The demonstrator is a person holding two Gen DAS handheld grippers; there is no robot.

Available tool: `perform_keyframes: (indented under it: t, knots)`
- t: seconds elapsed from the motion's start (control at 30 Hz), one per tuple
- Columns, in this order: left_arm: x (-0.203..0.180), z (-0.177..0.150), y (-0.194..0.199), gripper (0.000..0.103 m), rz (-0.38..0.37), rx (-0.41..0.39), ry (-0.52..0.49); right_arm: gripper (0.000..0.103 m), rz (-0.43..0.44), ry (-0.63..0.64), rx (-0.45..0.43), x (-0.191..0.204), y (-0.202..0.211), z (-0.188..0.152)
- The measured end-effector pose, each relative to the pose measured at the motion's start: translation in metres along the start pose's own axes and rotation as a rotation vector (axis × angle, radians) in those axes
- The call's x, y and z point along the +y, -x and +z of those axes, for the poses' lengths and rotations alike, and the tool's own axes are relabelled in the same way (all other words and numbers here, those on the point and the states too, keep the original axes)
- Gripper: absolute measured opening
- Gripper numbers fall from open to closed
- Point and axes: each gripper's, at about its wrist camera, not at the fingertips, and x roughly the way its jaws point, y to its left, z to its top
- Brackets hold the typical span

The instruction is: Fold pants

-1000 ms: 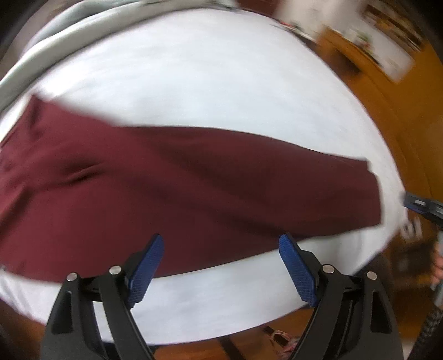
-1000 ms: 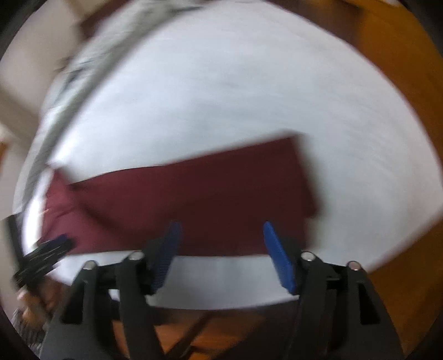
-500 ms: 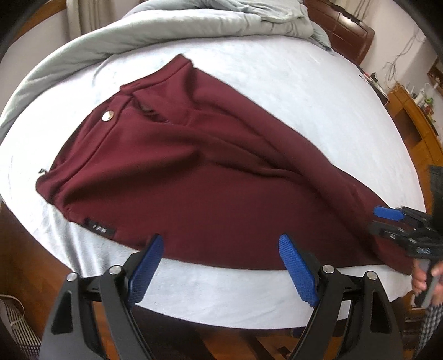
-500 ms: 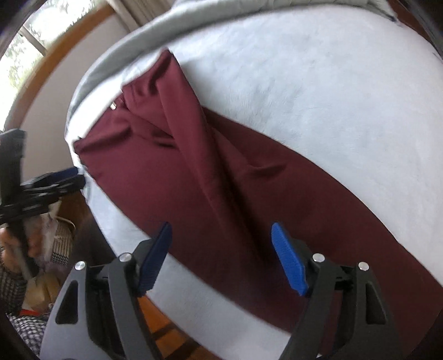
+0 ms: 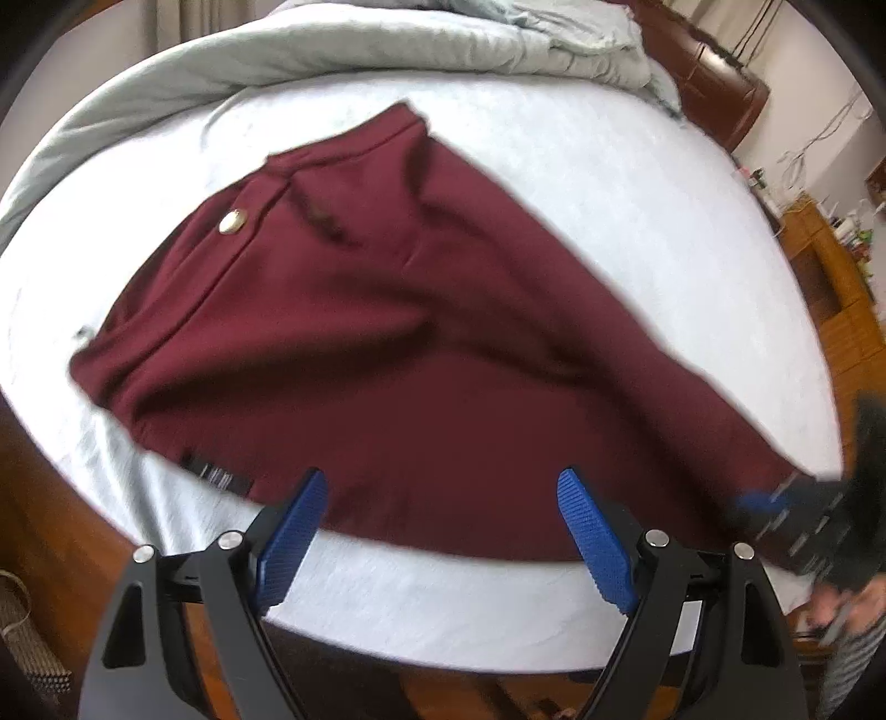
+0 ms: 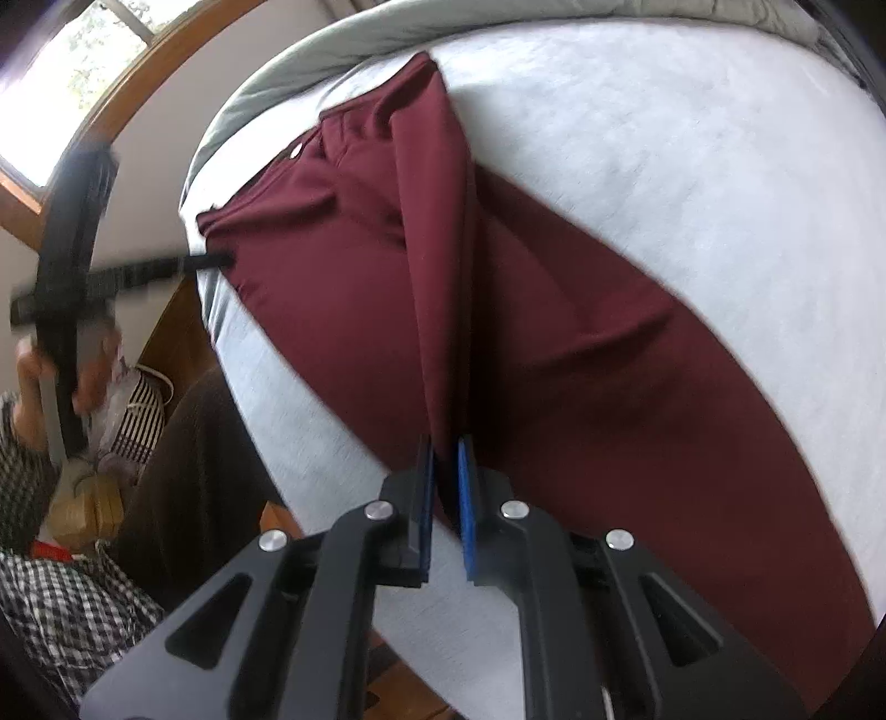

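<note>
Dark red pants [image 5: 415, 360] lie spread across the white bed sheet [image 5: 609, 166], waistband and gold button at the far left, legs running to the right. My left gripper [image 5: 443, 520] hangs open over the near edge of the pants, close to the waist label, with nothing between its blue pads. In the right wrist view my right gripper [image 6: 446, 459] is shut on a raised fold of the pants [image 6: 554, 332] at their near edge. That gripper shows blurred at the leg end [image 5: 767, 501]. The left gripper [image 6: 213, 259] appears at the waist corner.
A grey duvet [image 5: 332, 44] is bunched along the far side of the bed below a dark headboard [image 5: 714, 77]. A wooden dresser [image 5: 841, 288] stands at the right. A person's checked sleeve [image 6: 55, 598] and hand are beside the bed's near edge.
The right gripper's jaws have closed on a fold of the pants and pulled it up into a ridge. The left gripper stayed open and shifted only slightly.
</note>
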Motion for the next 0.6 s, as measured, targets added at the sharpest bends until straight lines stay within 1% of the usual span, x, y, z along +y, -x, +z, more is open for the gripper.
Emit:
perform_keyframes:
  t: [0.07,0.1,0.17,0.27,0.33,0.4,0.43,0.57,0.6]
  knots:
    - [-0.011,0.022,0.002,0.086,-0.01,-0.018,-0.011,0.007,-0.008,-0.008,0.025,0.002,-0.017,-0.005]
    - [-0.02,0.037,0.002,0.087,-0.009,-0.014,-0.021,0.007,-0.017,-0.032,0.044,-0.001,-0.028,-0.007]
    - [-0.036,0.063,-0.007,0.088,-0.005,0.025,-0.047,0.007,-0.014,-0.082,0.053,-0.006,-0.041,-0.008]
    - [-0.056,0.1,-0.032,0.088,0.062,0.097,-0.085,0.008,-0.011,-0.102,0.047,-0.007,-0.044,-0.006]
    - [-0.066,0.123,-0.06,0.088,0.113,0.18,-0.096,0.008,-0.002,-0.118,0.044,-0.008,-0.044,-0.006]
    - [-0.07,0.138,-0.081,0.088,0.155,0.233,-0.093,0.008,0.007,-0.13,0.036,-0.011,-0.044,-0.006]
    - [-0.071,0.148,-0.095,0.088,0.184,0.264,-0.086,0.008,0.013,-0.136,0.033,-0.012,-0.044,-0.006]
    - [-0.067,0.167,-0.125,0.088,0.259,0.348,-0.033,0.008,0.04,-0.156,0.021,-0.016,-0.045,-0.007]
    - [-0.065,0.172,-0.131,0.088,0.26,0.366,-0.015,0.008,0.045,-0.161,0.019,-0.018,-0.043,-0.007]
